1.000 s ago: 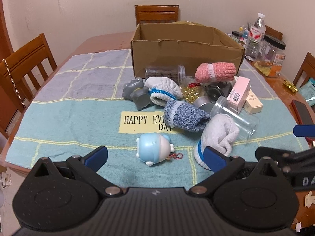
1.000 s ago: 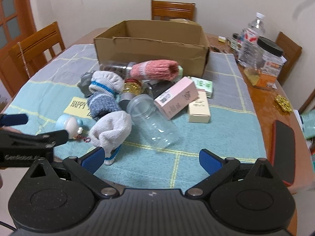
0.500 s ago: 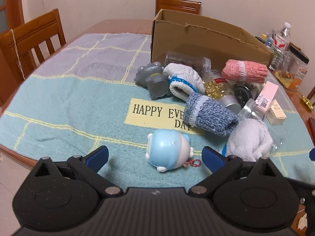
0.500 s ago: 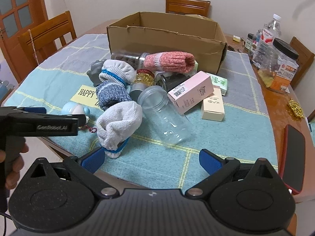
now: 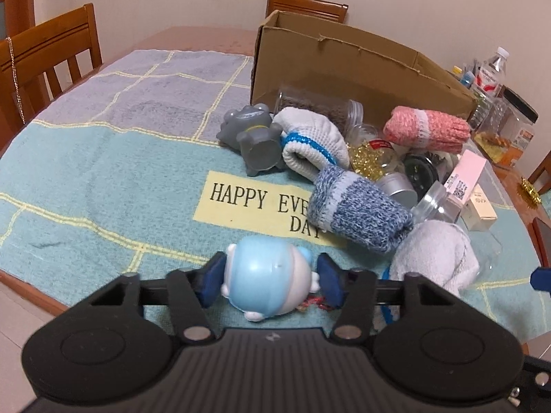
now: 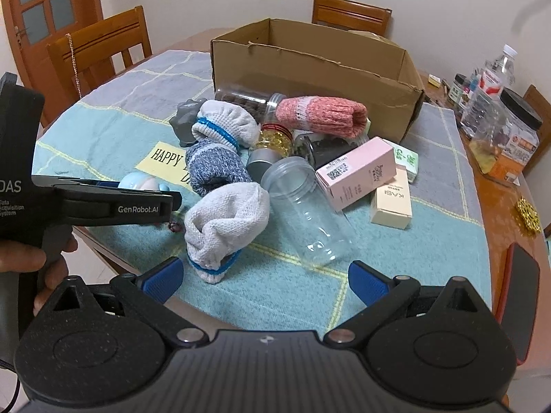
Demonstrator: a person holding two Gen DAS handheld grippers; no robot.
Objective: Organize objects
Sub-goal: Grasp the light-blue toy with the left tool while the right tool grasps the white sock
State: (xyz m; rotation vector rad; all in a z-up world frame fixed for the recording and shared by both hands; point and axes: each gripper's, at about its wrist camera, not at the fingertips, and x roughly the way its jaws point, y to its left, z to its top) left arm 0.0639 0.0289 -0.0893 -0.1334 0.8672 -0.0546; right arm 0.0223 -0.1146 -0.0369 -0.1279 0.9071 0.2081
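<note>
My left gripper (image 5: 270, 284) is shut on a light-blue round toy (image 5: 267, 275) near the table's front edge; the toy also shows in the right wrist view (image 6: 139, 182) behind the left gripper (image 6: 165, 203). My right gripper (image 6: 265, 280) is open and empty above the towel, just in front of a white sock bundle (image 6: 224, 223) and a clear plastic jar (image 6: 303, 213) lying on its side. An open cardboard box (image 5: 347, 65) stands at the back, and it also shows in the right wrist view (image 6: 310, 69).
A pile lies before the box: a grey toy (image 5: 253, 134), a white sock (image 5: 311, 144), a blue sock (image 5: 358, 213), a pink sock (image 6: 320, 117), jars, a pink carton (image 6: 358, 172) and a cream carton (image 6: 392, 201). Bottles and a phone (image 6: 520, 296) are at right. Chairs surround the table.
My left gripper has moved forward to the light-blue toy and closed its fingers on it. The right gripper stays open and has shifted slightly.
</note>
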